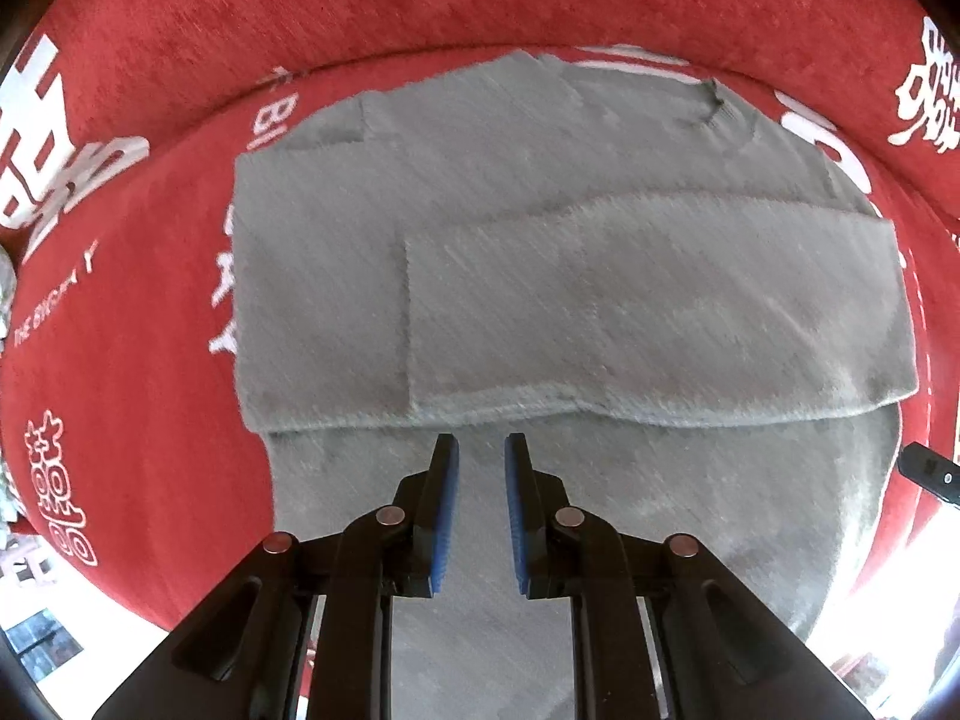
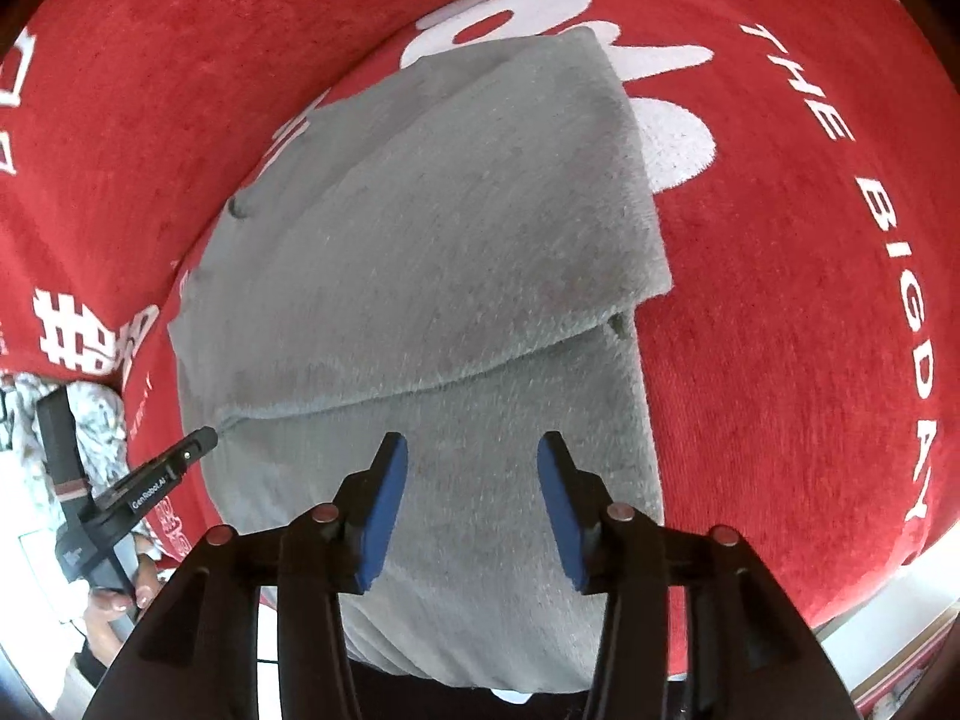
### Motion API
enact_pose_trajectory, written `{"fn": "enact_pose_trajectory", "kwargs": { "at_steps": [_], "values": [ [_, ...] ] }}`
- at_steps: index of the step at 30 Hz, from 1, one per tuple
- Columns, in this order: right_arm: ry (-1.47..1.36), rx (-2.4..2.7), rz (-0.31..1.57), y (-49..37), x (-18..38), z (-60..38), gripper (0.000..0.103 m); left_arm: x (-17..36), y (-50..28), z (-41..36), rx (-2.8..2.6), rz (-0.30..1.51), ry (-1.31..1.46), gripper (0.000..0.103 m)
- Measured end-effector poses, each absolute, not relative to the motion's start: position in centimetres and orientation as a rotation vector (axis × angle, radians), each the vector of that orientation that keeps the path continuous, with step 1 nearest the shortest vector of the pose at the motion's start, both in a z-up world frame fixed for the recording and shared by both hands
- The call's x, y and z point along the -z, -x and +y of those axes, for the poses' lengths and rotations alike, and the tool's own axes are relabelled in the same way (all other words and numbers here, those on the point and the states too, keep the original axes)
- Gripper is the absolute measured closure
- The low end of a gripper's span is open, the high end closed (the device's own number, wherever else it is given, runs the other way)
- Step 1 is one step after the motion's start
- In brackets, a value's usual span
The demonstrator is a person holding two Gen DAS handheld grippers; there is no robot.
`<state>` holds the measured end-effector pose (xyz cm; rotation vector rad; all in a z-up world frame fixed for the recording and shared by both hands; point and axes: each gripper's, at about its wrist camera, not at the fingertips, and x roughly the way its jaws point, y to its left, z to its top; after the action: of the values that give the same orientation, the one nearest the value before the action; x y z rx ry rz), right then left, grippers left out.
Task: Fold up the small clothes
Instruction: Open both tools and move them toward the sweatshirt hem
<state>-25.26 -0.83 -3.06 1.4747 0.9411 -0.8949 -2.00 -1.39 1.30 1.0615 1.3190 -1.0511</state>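
A grey fleece garment (image 1: 600, 300) lies folded on a red cloth with white lettering (image 1: 138, 324); an upper flap is laid over the lower part and ends in a straight fold edge. My left gripper (image 1: 481, 450) points straight down just below that edge, its blue pads a narrow gap apart with nothing pinched between them. In the right wrist view the garment (image 2: 444, 228) fills the centre. My right gripper (image 2: 473, 450) hangs open above its lower part, empty. The left gripper (image 2: 198, 441) shows there at the fold's left end, its tip at the garment's edge.
The red cloth (image 2: 780, 300) spreads on all sides of the garment and drops off at its near edge, lower right. A hand (image 2: 120, 600) holds the left gripper's handle, with pale patterned fabric (image 2: 96, 414) behind it. A black gripper tip (image 1: 930, 471) shows at the right border.
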Motion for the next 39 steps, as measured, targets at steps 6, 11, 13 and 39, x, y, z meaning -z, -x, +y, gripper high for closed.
{"fn": "enact_pose_trajectory", "kwargs": {
  "at_steps": [6,11,13,39],
  "values": [
    [-1.460,0.867,0.930,26.0,2.5,-0.6,0.044,-2.3,3.2,0.0,1.013,1.270,-1.039,0.001],
    [-1.463,0.837,0.912,26.7,2.3,-0.7,0.034,-2.1,4.0,1.3,0.955,1.285,-1.066,0.001],
    [-1.468,0.822,0.891,27.3,2.3,-0.6,0.033,-2.2,4.0,1.9,0.934,1.287,-1.058,0.001],
    [-1.689,0.570,1.012,31.4,8.2,13.4,0.025,0.4,-0.4,19.7,0.961,1.522,-0.981,0.001]
  ]
}}
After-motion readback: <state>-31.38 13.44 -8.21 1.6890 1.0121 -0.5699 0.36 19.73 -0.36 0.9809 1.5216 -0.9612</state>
